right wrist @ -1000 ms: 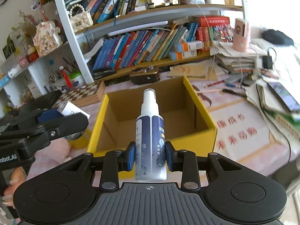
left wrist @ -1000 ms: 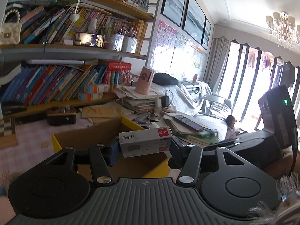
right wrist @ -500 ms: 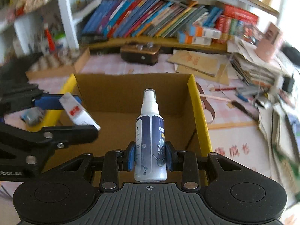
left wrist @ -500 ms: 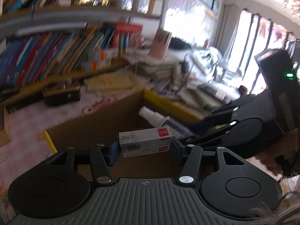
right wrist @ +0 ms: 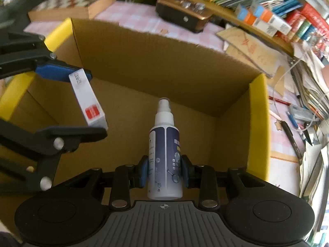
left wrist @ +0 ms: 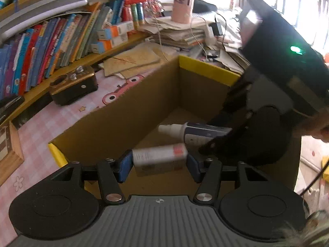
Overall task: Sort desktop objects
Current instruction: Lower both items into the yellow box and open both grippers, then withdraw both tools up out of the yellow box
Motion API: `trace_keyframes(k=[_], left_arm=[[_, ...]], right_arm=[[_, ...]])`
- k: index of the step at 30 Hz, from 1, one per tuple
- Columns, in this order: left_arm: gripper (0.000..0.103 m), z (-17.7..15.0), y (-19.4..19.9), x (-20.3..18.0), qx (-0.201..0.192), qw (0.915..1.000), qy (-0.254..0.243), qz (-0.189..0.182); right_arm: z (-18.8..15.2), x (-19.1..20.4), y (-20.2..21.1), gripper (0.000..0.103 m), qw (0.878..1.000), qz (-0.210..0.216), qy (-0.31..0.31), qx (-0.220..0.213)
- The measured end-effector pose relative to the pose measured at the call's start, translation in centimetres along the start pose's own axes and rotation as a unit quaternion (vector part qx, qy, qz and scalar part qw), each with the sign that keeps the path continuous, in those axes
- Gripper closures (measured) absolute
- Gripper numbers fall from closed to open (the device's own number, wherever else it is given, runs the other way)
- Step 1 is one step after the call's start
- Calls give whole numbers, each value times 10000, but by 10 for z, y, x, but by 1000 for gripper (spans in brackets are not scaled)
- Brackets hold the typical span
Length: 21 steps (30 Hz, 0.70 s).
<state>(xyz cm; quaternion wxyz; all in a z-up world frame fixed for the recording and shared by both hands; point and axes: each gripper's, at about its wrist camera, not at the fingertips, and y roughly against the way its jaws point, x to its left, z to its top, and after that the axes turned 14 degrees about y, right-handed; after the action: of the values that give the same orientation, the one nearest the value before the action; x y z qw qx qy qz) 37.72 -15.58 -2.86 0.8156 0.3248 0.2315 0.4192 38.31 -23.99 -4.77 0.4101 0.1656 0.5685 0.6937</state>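
The left wrist view shows the left gripper clamped on a small white box with a red patch, low inside the cardboard box, and the right gripper lying beside it over the box floor. Only the right wrist view shows the spray bottle squeezed upright between the right gripper's blue pads, nozzle toward the far wall, with bare floor ahead. The yellow-edged rim stands close on the right; the left gripper crowds the left side
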Motion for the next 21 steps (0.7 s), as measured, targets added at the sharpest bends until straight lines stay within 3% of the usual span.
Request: trace_keyframes(k=[8,10,12,15,16,21], left_arm=[[45,0,4,1,-79,9999,84,36],[25,0,8,3,-215,9995,162,156],[16,-1,19,9,-423,9984,360,51],[16,1,40,16,-784,9945,694,-47],[15,1,49,18,-924,9926,787,-74],[10,-2,86,25,-1488,9815,1194,-133]], right_arm=[[3,-5,1,69,9999,106,-107,-42],[-1,-6,8,56,9997,87,-167,-157],[-6,-9,20,50,9984,77,-350,-427],[-15,-12,44,39,9930,-42,-753,-909],[-20,-12,55,33,9894,-138,-908,-1129],[-41,-6,101,23,9684,-520,-1408,-1992]])
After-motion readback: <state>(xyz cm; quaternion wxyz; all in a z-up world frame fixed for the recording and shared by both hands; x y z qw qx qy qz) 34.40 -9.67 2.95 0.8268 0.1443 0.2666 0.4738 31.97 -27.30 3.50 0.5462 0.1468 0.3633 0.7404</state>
